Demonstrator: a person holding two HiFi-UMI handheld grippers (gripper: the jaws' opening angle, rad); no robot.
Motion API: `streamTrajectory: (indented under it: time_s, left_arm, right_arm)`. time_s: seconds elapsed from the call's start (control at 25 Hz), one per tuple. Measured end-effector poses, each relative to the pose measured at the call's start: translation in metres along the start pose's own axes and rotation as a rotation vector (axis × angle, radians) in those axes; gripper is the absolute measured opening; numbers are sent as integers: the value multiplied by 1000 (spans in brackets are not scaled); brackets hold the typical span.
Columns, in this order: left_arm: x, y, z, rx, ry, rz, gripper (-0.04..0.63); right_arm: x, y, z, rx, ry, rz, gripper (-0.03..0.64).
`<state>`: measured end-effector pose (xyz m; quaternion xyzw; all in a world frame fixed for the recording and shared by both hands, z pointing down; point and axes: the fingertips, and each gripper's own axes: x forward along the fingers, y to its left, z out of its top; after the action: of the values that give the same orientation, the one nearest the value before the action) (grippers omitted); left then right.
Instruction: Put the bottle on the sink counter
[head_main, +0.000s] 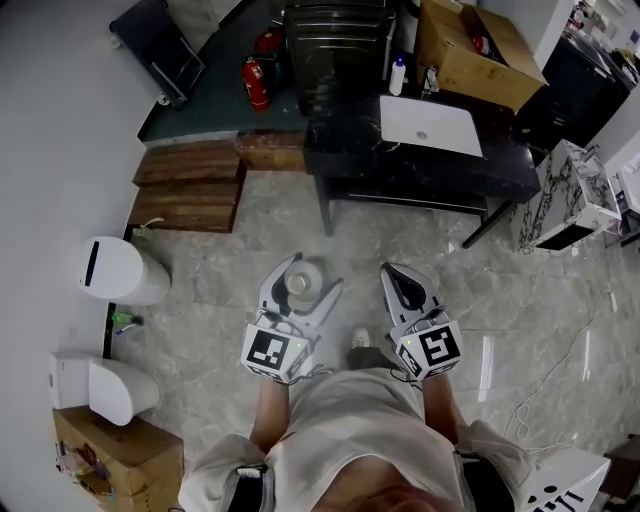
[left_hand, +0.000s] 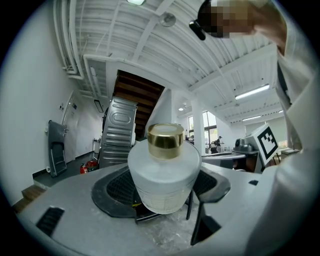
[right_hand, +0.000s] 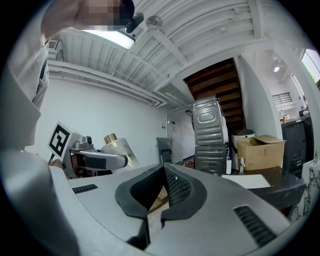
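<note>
Close below me, my left gripper (head_main: 303, 288) has its fingers clamped on the bottle (left_hand: 164, 175), gold cap upward, ready to set down standing. My right gripper (head_main: 408, 287) is spare, fingers pressed together on nothing. At upper right, well apart, is the sink bench (head_main: 350, 150).

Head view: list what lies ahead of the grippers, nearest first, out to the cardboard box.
bottle → floor → sink counter → white basin → cardboard box
</note>
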<state>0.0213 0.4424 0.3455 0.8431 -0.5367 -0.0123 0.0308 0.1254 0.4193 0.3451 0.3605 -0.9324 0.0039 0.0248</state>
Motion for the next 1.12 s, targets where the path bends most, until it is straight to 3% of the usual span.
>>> streamTrajectory:
  time_s: [0.52, 1.12]
  left_arm:
    - [75, 8, 7, 6, 13, 65, 330]
    - [114, 40, 1, 2, 31, 80, 330]
  right_arm:
    - [37, -79, 6, 25, -19, 64, -6]
    - [82, -109, -6, 37, 12, 76, -5]
